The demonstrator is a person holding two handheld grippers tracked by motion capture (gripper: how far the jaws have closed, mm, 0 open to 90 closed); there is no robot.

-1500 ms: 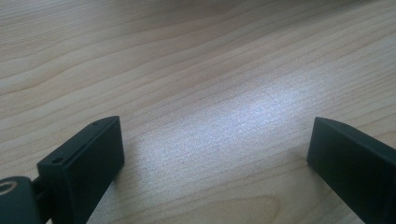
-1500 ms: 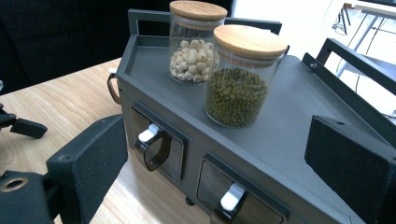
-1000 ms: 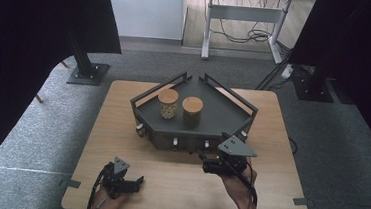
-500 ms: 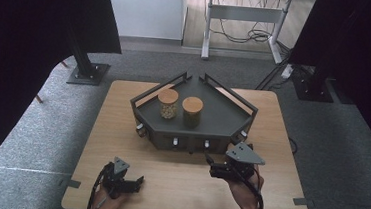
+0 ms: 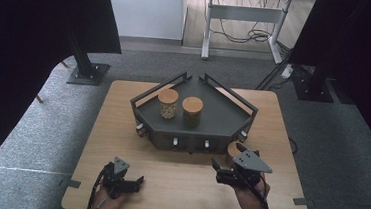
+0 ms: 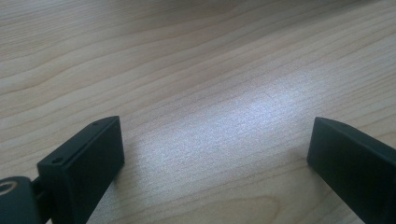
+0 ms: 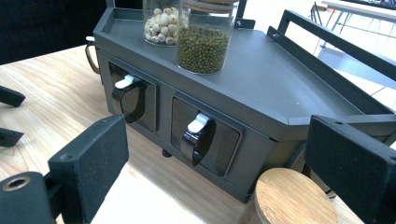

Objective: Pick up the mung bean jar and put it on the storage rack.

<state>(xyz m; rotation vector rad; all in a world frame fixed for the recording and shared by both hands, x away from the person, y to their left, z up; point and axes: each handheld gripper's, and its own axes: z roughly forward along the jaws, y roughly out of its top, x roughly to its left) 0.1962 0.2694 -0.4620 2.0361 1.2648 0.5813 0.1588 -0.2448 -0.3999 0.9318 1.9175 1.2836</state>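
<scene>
The dark grey corner rack [image 5: 222,118] stands toward the far middle of the wooden table [image 5: 121,129] and serves as the landmark. On its top tray stand two glass jars with wooden lids: the jar of pale round seeds [image 5: 168,103] on the left and the jar of green beans [image 5: 192,112] just beside it on the right. In the rack's front face sit two dark scoop-like dispensers with white tabs [image 7: 198,135]. No brand, label or writing can be read on the rack, the jars or the grippers.

A third jar with a wooden lid [image 7: 289,198] stands on the table just in front of the rack's right front corner. The right gripper [image 5: 222,170] is near that corner, its jaws wide apart with nothing pressed between them; in the right gripper view the lid lies low between the two jaws. The left gripper [image 5: 137,183] rests well in front of the rack's left side, jaws apart over bare wood.
</scene>
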